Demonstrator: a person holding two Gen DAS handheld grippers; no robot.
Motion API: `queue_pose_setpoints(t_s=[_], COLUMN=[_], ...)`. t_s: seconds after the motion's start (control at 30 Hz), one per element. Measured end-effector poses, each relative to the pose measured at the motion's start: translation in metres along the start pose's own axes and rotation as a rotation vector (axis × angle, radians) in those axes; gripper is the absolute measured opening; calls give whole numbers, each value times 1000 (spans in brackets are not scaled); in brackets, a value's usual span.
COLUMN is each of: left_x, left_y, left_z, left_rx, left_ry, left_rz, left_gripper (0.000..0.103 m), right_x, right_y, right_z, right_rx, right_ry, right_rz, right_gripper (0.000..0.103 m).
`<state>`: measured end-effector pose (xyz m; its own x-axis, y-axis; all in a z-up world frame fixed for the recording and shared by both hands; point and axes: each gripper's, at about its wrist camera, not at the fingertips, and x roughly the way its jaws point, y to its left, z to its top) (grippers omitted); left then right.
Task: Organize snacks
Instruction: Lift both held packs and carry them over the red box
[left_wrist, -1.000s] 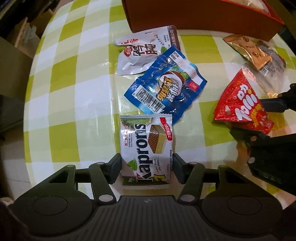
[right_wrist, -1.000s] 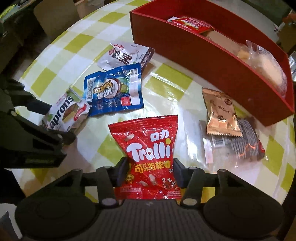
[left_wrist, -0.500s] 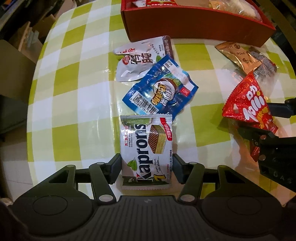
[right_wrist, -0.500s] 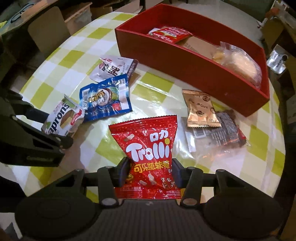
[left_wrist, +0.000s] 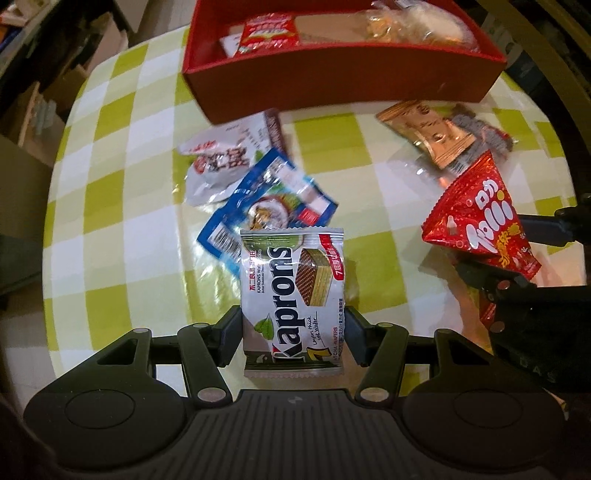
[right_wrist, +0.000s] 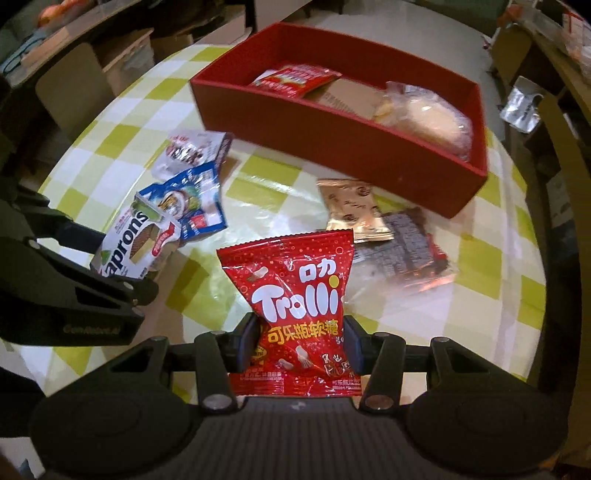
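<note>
Red box (right_wrist: 332, 147) right half crowded; bare floor behind its near wall.

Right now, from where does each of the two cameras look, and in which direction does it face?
Left wrist: sits on the left gripper, faces steeply down at the checked table; its fingers clamp the Kaprons wafer pack.
Right wrist: sits on the right gripper, faces down toward the red box; its fingers clamp the Trolli bag.
Shared: both packs, the box, and the blue packet.
</note>
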<state>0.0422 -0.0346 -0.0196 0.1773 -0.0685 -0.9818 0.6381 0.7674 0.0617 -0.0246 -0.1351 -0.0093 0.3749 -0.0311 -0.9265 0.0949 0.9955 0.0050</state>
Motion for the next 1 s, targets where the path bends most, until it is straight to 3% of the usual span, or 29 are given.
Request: queue_pose_setpoints(t_s=[0.4,1.0], left_x=[-7,-17], left_y=[-11,-16], left_z=[19,47], left_rx=[-4,-4], left_ry=[-37,-104], left_rz=[26,80], left_gripper=[64,65], right_x=[-11,-15], right_y=[-34,-49], right_z=[6,19], right_rx=[66,89], right_ry=[-50,-90], right_rz=[-30,-57], right_gripper=[55,55])
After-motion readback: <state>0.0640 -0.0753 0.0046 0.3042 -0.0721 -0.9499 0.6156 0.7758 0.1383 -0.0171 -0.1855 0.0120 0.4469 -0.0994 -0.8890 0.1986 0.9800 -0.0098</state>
